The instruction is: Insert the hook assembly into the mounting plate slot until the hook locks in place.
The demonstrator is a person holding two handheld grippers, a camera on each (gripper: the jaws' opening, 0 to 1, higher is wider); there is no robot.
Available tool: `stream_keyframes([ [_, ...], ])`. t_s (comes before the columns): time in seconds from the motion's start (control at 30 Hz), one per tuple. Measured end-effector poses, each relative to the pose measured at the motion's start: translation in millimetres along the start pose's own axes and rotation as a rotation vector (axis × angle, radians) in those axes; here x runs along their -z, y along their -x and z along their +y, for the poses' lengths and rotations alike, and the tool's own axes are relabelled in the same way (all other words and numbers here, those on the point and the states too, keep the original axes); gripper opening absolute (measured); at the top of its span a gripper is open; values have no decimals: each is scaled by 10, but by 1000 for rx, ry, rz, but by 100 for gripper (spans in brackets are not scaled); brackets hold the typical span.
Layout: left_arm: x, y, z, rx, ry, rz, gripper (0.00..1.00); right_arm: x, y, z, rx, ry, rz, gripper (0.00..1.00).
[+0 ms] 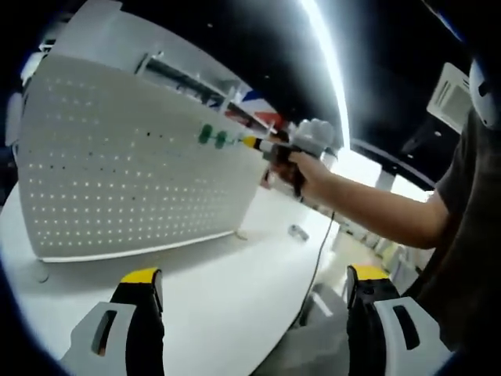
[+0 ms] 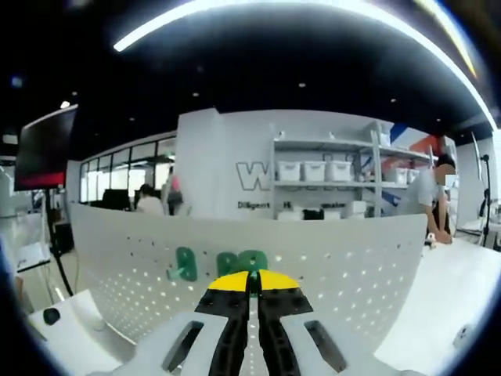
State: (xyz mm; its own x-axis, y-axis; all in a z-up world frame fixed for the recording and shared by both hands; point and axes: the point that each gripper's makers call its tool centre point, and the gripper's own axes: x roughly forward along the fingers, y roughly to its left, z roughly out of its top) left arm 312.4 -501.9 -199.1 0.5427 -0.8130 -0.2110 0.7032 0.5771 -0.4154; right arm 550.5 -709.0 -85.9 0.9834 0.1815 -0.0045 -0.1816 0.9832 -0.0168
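While its two yellow-tipped jaws rise from the bottom of the left gripper view with a wide gap of bare tabletop between them, the left gripper (image 1: 254, 286) holds nothing and hangs low over the white table (image 1: 227, 305). Beyond it a thin dark cable (image 1: 319, 262) runs across the table's edge, and a small metallic piece (image 1: 297, 232) lies alone on the surface near the far end of the board. Standing upright on the table is the white perforated mounting plate (image 1: 133, 172), its rows of small holes facing the camera. High on its face sit two green hooks (image 1: 212, 137), side by side. Just beside them, the right gripper (image 1: 252, 142) comes in from the right in a person's hand (image 1: 309, 176), its yellow tip close to the nearer green hook; whether it touches cannot be told at this size. In the right gripper view, that gripper's jaws (image 2: 252, 283) stand pressed together, yellow tips meeting with only a thin dark seam between, and I cannot tell whether anything is pinched in them. Directly past the tips the mounting plate (image 2: 352, 258) curves across the frame, with one green hook (image 2: 185, 264) off to the left and a green hook assembly (image 2: 241, 262) just above the tips. Farther back stand shelves with white bins (image 2: 317, 171), a dark monitor (image 2: 45, 147) at left, and a person (image 2: 427, 200) leaning over a table at right.
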Motion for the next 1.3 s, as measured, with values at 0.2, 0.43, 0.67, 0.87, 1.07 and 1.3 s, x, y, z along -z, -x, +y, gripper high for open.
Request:
stream_keyframes([
  [0.2,45,-15,-10,0,13,9,99,29,-81,-139,26,-18,-2,0],
  [0.43,53,-40,1,0,18,12,99,2,-145,-206,41,-24,-23,0],
  [0.67,59,-31,47,-8,28,13,98,39,-202,-206,43,-15,-43,0],
  [0.87,81,-23,76,-12,43,13,97,53,-201,-233,56,18,-80,0],
  [1.07,88,-32,87,-10,48,12,97,77,-210,-253,57,-3,-89,0],
  [1.3,102,-33,97,-7,49,17,97,145,-261,-246,47,-37,-77,0],
])
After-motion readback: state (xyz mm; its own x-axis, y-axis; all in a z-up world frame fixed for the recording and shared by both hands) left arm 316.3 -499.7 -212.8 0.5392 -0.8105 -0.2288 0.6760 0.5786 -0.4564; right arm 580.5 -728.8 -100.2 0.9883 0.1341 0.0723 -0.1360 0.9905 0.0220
